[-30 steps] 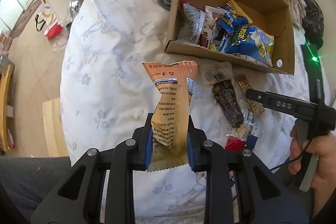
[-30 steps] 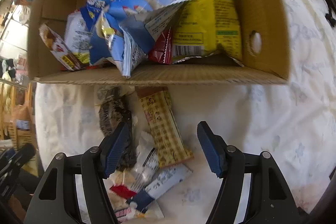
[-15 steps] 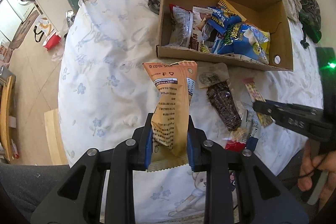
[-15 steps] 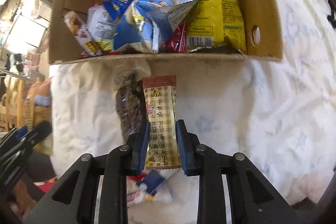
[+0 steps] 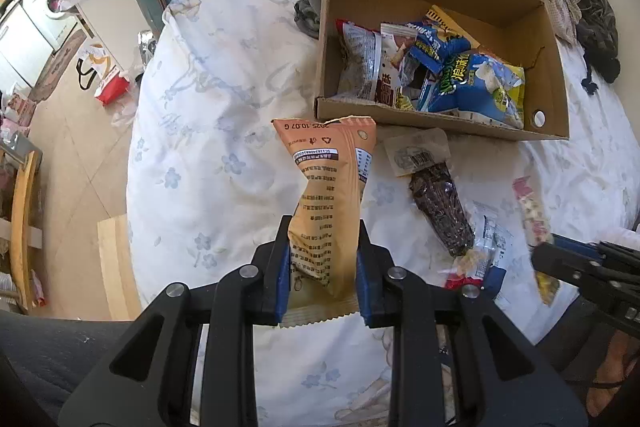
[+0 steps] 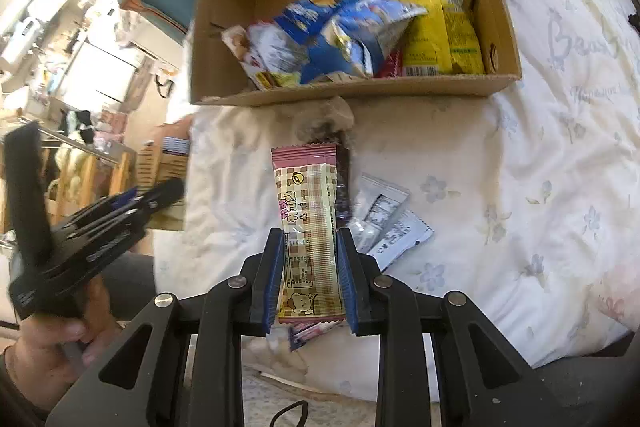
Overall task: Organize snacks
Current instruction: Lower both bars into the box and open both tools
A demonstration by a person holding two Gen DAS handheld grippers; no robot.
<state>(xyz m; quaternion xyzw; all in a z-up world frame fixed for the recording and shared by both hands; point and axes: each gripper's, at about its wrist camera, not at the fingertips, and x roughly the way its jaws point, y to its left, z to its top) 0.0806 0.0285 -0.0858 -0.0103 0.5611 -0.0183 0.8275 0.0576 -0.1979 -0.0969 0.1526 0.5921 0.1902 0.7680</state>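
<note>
A bed under a white flower-print quilt (image 5: 240,115) carries everything. On it lies an open brown cardboard box (image 5: 552,75), the landmark here, holding blue, yellow and silver snack bags (image 5: 472,83) piled against its near wall. Just outside that near wall, on the quilt, lies a dark brown snack packet with a kraft-paper header (image 5: 436,199), and farther from the box a few small silver sachets (image 6: 384,223). The left tool (image 5: 322,279) is clenched on a tall orange snack bag (image 5: 332,195), held upright short of the box. The right tool (image 6: 310,279) is clamped on a pink-and-cream checked snack bar wrapper (image 6: 308,223), also short of the box's near wall.
</note>
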